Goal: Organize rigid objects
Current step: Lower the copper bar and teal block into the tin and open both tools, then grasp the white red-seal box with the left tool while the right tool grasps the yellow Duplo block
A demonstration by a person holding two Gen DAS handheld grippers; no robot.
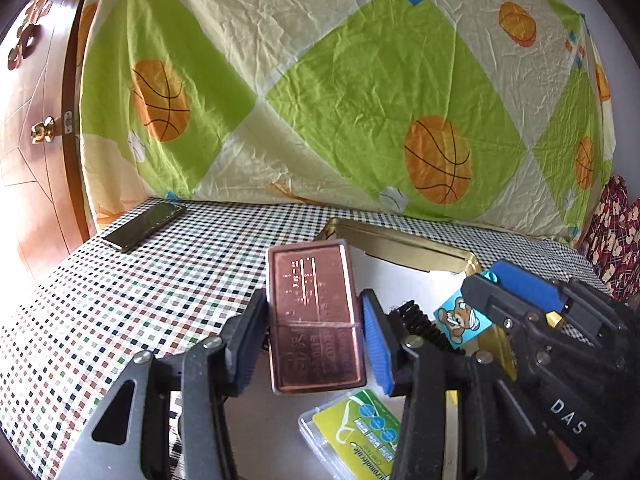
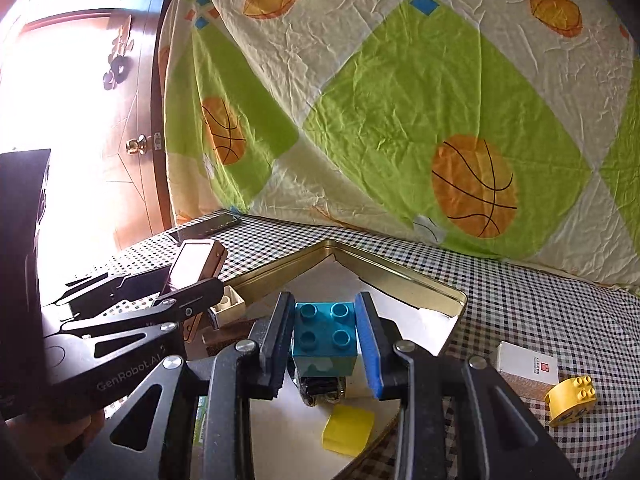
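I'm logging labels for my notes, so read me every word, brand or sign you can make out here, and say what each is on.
"DAS": on the right gripper, seen from the left wrist view.
"GenRobot.AI": on the left gripper, seen from the right wrist view.
Copper tin: embossed lettering, unreadable.
Green and yellow card: print too small.
White box: red mark, too small.

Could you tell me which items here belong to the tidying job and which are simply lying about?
In the job:
- copper tin, held by the left gripper
- teal brick, held by the right gripper
- gold tray
- yellow brick
- white box

Lying about:
- phone
- patterned sheet
- door
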